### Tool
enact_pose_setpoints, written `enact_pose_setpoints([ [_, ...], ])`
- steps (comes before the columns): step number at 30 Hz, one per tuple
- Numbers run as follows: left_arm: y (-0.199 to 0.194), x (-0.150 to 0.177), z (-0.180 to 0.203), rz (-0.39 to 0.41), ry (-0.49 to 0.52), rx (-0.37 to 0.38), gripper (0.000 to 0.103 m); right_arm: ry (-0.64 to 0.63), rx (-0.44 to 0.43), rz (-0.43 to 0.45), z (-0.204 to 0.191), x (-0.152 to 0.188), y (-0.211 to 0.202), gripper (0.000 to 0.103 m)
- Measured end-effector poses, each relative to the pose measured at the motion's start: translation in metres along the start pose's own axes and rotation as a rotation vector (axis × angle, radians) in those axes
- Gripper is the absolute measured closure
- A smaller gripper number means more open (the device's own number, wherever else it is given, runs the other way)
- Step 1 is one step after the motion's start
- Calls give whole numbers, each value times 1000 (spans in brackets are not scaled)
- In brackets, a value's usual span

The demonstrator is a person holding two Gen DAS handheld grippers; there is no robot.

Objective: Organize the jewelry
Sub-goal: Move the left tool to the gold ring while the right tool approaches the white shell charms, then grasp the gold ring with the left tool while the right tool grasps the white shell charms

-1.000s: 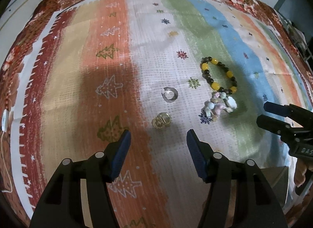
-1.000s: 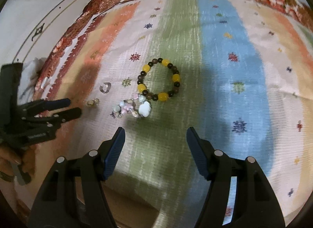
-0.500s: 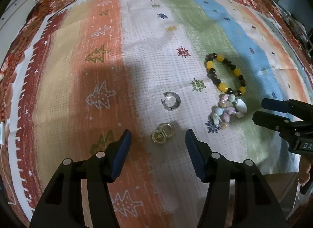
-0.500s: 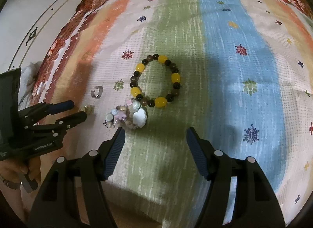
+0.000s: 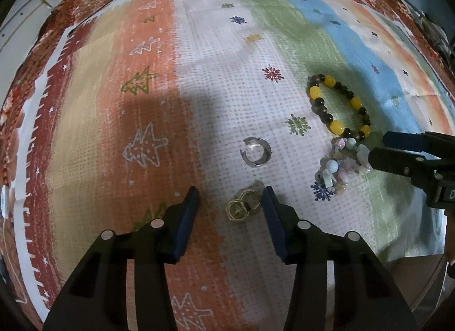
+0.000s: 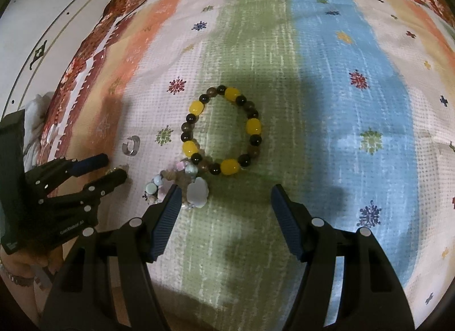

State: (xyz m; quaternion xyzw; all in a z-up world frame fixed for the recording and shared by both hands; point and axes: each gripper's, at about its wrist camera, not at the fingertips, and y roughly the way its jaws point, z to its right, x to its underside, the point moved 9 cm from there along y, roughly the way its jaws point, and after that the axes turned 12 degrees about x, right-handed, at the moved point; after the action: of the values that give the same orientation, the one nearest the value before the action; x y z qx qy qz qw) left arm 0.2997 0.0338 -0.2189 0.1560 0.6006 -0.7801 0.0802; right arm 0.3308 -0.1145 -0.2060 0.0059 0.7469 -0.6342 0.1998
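**Jaws narrowing around the gold piece**

On the striped cloth [image 5: 227,55] lie a yellow-and-dark bead bracelet [image 6: 221,132], a pastel charm bracelet [image 6: 182,186] and a silver ring [image 5: 256,151]. The left gripper [image 5: 230,203] has just been closing around a gold ornament [image 5: 244,208] (pads not yet pressing). The right gripper [image 6: 224,200] hangs open.

Dim warm light, soft dark shadows, strong fisheye edge warping.

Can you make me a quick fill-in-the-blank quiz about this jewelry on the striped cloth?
1. The gold ring lies between the fingers of the ___ gripper.
2. The bead bracelet mixes dark beads with ___ ones.
3. The silver ring is not a full circle: it has a ___.

Missing words: left; yellow; gap
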Motion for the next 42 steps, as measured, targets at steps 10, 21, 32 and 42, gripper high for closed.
enact_pose_setpoints([
  [10, 6, -4, 5, -6, 46, -29, 67, -80, 29, -24, -11, -2, 6, 34],
  [21, 6, 0, 9, -32, 60, -20, 84, -96, 17, -41, -12, 1, 9, 83],
  [32, 4, 1, 8, -31, 38, 5, 92, -119, 34, 0, -15, 1, 2, 85],
  [42, -11, -2, 4, 4, 5, 7, 92, -120, 55, 48, -13, 2, -17, 85],
])
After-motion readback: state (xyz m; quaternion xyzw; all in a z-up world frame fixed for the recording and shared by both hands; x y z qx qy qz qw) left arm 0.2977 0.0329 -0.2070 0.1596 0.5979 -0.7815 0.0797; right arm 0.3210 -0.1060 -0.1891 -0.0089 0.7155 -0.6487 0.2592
